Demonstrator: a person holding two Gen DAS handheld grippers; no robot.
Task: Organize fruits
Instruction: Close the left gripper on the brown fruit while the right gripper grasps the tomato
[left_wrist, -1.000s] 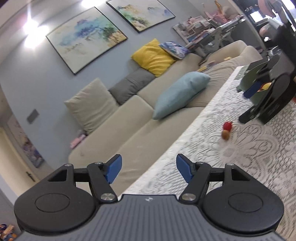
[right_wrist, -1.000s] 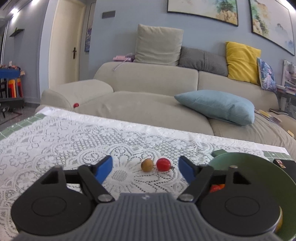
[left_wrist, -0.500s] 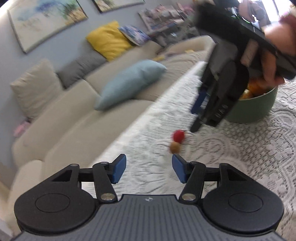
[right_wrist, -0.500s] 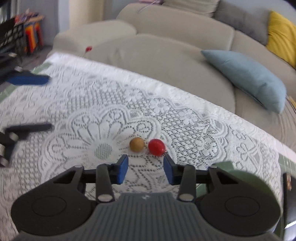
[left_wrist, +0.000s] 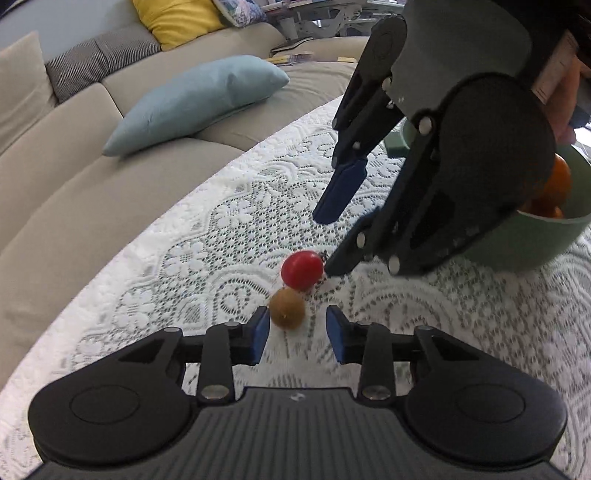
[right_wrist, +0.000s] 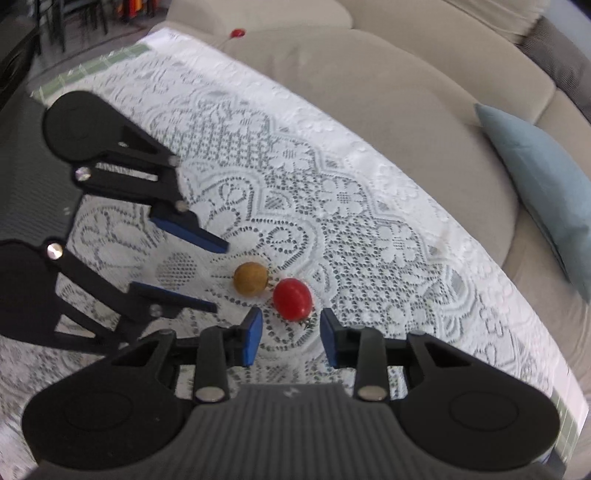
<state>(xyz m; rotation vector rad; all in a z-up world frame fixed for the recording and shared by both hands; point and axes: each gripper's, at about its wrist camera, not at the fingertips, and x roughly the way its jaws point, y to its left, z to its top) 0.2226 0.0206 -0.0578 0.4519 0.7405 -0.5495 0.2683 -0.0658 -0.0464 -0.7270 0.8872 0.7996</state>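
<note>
A small red tomato-like fruit (left_wrist: 302, 269) and a small brown round fruit (left_wrist: 287, 307) lie touching on the white lace tablecloth (left_wrist: 424, 325). They also show in the right wrist view: the red fruit (right_wrist: 292, 298) and the brown fruit (right_wrist: 251, 278). My left gripper (left_wrist: 297, 332) is open, its fingertips just short of the brown fruit. My right gripper (right_wrist: 291, 332) is open, its fingertips just short of the red fruit. A green bowl (left_wrist: 535, 240) holding orange fruit (left_wrist: 557, 177) stands behind the right gripper.
A beige sofa (left_wrist: 92, 166) with a light blue cushion (left_wrist: 195, 99) runs along the table's far edge. The left gripper (right_wrist: 190, 269) shows at the left of the right wrist view. A small red object (right_wrist: 236, 34) lies on the sofa.
Both grippers have moved in and down toward the two fruits from opposite sides. Their jaws have narrowed but remain open. The fruits have not moved.
</note>
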